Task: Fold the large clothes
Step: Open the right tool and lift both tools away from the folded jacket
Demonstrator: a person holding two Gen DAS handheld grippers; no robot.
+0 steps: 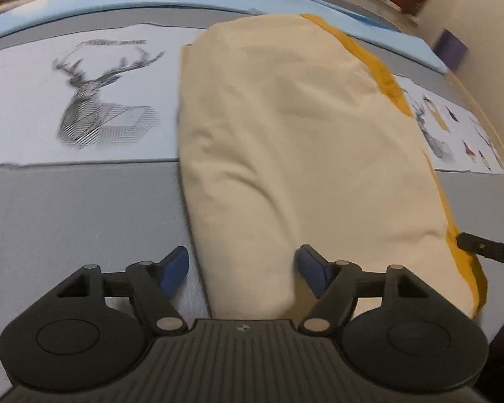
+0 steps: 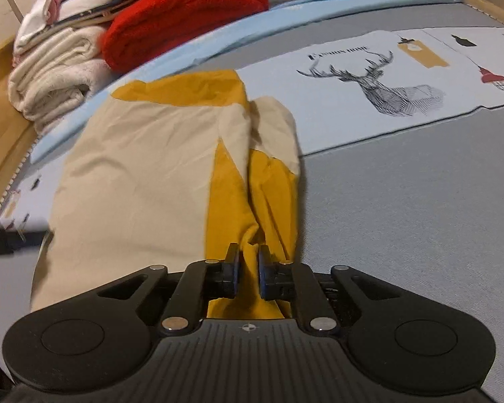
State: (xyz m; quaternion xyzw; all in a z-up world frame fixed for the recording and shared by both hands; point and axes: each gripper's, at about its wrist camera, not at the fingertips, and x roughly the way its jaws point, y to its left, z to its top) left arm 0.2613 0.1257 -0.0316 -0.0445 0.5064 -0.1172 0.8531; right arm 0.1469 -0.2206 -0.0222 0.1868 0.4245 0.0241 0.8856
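Right gripper (image 2: 247, 270) pinches a yellow fold of the garment (image 2: 134, 174), which lies on the bed (image 2: 403, 201). Left gripper (image 1: 242, 270) hangs wide open over the cream edge, gripping nothing.

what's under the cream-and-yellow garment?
The cream-and-yellow garment lies on a deer-print bedsheet; grey and white bands show around it. The print directly beneath is covered. The right gripper pinches its yellow edge.
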